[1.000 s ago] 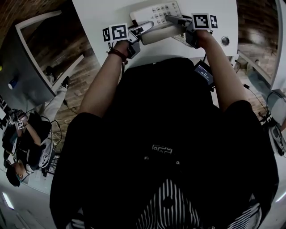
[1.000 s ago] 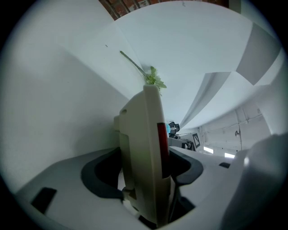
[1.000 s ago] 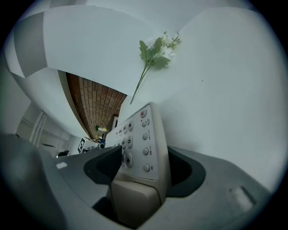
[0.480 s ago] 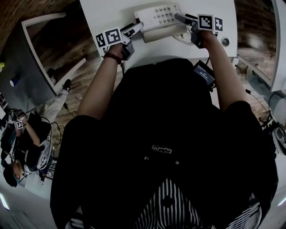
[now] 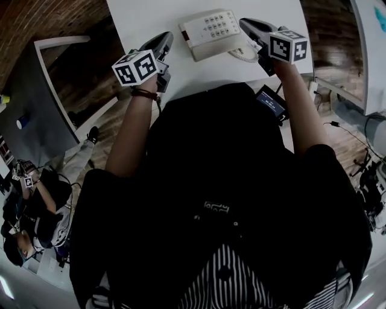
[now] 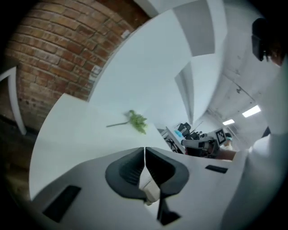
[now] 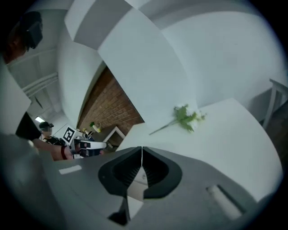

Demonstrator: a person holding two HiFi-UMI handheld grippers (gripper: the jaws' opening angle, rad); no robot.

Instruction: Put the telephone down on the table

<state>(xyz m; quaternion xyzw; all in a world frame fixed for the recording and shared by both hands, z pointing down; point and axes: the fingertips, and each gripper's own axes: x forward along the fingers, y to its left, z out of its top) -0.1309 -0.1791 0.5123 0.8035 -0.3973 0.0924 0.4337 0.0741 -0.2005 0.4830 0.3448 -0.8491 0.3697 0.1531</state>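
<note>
while one telephone point(image 5: 211, 30) lies flat on the tabletop point(image 5: 145, 15) close to its near edge, two grippers flank it, one at each end. the left gripper point(image 5: 166, 38) sits off the telephone's left end, apart from it, with its jaws pressed together and nothing between them. the right gripper point(image 5: 244, 23) hangs just beside the right end, above the one coiled cord point(image 5: 244, 54), with its jaws likewise closed and empty. one green sprig point(image 6: 136, 120) lies farther out, toward the tabletop's far edge.
</note>
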